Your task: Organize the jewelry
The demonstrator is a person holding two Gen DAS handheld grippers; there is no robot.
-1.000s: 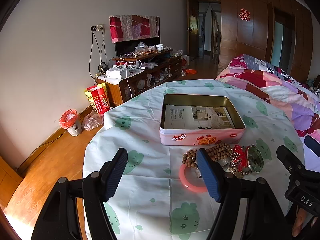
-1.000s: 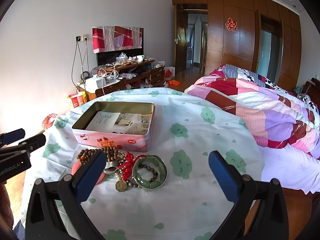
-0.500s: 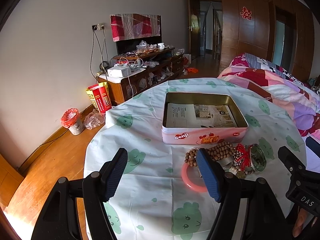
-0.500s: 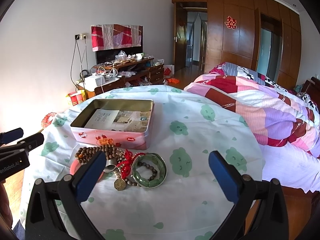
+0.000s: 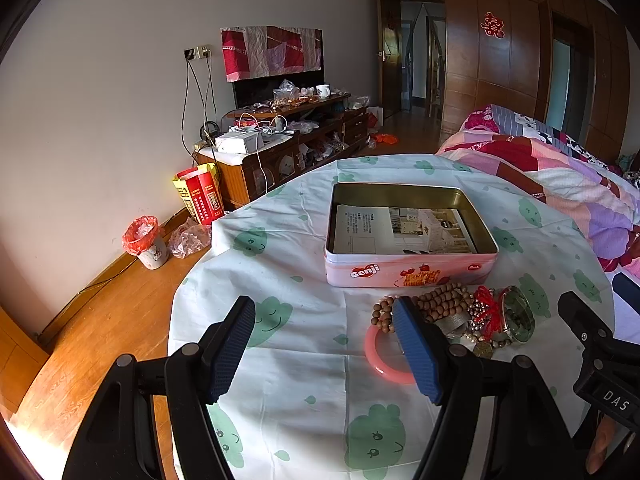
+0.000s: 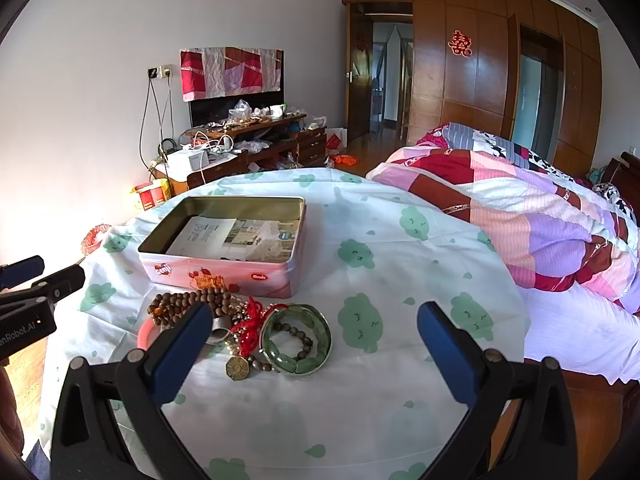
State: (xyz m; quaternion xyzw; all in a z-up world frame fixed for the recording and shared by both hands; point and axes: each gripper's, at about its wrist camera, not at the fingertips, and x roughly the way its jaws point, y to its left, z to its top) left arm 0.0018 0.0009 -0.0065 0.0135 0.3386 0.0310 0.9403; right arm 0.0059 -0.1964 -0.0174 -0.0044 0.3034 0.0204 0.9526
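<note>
Bedroom table [image 6: 400, 412]: jewelry pile [image 6: 240, 328] lies near an open tin [image 6: 224, 272], likely its destination. Left gripper [image 5: 324, 352] and right gripper [image 6: 316, 348] hover spread, empty.

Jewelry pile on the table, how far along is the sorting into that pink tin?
Done: nothing yet; the pink tin holds only a paper leaflet. In hand: nothing; the left gripper and right gripper are both open and empty. Left: the wooden bead strand, pink bangle, green bangle, red cord and brass pendant all lie beside the tin.
</note>
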